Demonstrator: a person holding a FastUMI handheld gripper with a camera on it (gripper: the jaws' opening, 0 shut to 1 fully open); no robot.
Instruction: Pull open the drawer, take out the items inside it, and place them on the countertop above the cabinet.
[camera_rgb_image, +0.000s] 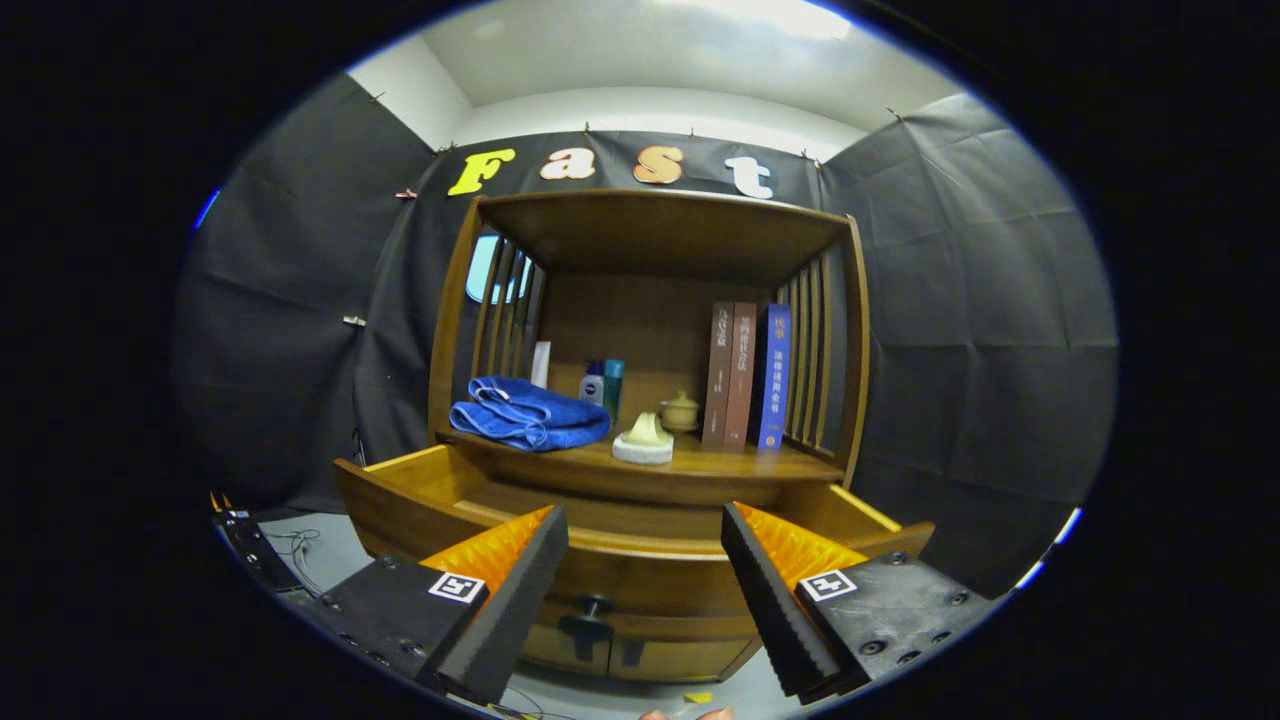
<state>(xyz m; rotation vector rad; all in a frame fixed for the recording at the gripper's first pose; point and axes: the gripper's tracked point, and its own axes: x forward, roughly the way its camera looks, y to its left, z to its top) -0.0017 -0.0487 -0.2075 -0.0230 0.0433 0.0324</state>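
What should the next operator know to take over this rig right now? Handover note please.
Gripper: open, holding nothing, fingers spread in front of the drawer front, above its knob.
Drawer: already pulled open; its inside is hidden behind the front panel from this angle, so I cannot tell what is in it.
Countertop: holds a folded blue towel, a small white dish, a lidded cup, bottles and three books. Cannot tell which, if any, came from the drawer.
Done: drawer opened.
Left: look into the drawer, lift out whatever is there, set it on the countertop.

Blue towel (530, 412), brown wooden cabinet (650, 300), 1 blue book (774, 376)
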